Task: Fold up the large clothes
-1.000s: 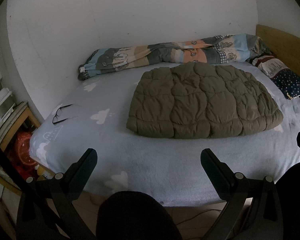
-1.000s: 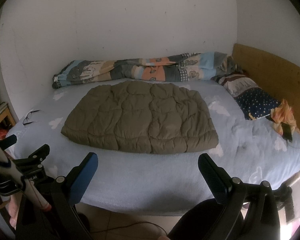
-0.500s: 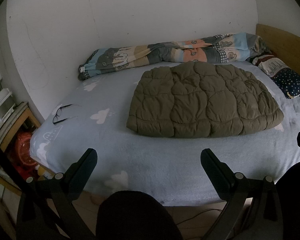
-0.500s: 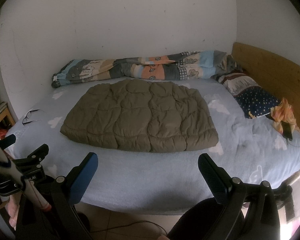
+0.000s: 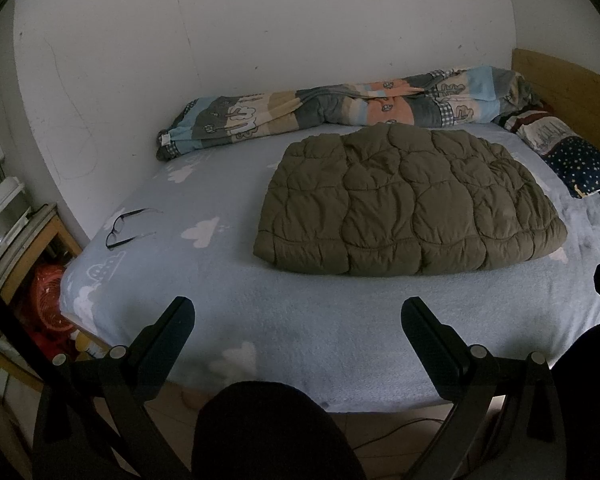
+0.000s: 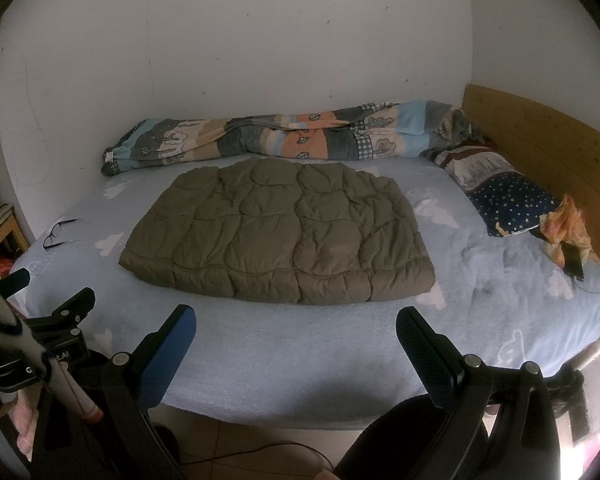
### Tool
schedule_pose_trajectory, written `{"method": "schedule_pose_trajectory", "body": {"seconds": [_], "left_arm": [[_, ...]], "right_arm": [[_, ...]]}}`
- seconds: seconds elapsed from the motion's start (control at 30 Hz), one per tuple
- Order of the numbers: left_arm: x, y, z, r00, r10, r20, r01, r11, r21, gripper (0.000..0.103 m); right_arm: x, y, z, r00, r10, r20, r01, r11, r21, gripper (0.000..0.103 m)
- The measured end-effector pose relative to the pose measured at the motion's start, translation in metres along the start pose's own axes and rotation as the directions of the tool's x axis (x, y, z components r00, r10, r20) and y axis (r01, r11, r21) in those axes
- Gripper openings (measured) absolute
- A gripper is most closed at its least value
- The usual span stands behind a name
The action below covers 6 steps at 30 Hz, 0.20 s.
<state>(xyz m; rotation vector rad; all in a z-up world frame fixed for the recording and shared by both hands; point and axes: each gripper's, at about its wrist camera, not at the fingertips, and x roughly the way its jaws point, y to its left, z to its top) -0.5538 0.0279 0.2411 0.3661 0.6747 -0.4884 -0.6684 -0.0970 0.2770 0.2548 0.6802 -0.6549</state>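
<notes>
An olive-brown quilted garment (image 5: 408, 204) (image 6: 280, 236) lies folded into a flat rectangle on the light blue bed sheet (image 5: 300, 312) (image 6: 300, 344). My left gripper (image 5: 298, 312) hangs open over the near edge of the bed, well short of the garment and holding nothing. My right gripper (image 6: 296, 320) is open too, its jaws wide apart in front of the garment's near edge, with nothing between them. In the right wrist view the left gripper (image 6: 60, 320) shows at the lower left.
A rolled patterned duvet (image 5: 340, 108) (image 6: 284, 136) lies along the wall. Eyeglasses (image 5: 126, 226) (image 6: 58, 232) rest near the bed's left edge. Pillows (image 6: 500, 188), an orange cloth with a phone (image 6: 568, 240) and a wooden headboard (image 6: 540, 140) are on the right. A shelf (image 5: 16, 232) stands left.
Both views have drifted slightly; the garment sits a little higher and farther in frame. Nothing on the bed has moved and both grippers remain open.
</notes>
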Motion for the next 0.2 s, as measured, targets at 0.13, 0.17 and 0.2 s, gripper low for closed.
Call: {"method": "schedule_pose_trajectory", "body": {"seconds": [0.13, 0.17, 0.2], "left_arm": [[0.001, 0.009, -0.001, 1.0, -0.022, -0.006, 0.022, 0.999, -0.035, 0.103], [0.002, 0.014, 0.0, 1.0, -0.027, -0.008, 0.027, 0.999, -0.047, 0.103], [0.005, 0.018, 0.002, 0.999, -0.033, -0.012, 0.032, 0.998, -0.054, 0.103]], "right_arm": [[-0.001, 0.0, 0.0, 1.0, -0.006, 0.001, 0.006, 1.0, -0.001, 0.102], [-0.001, 0.001, 0.0, 1.0, -0.01, 0.0, 0.01, 1.0, -0.003, 0.102], [-0.001, 0.001, 0.001, 1.0, -0.012, -0.002, 0.012, 1.0, -0.008, 0.102]]}}
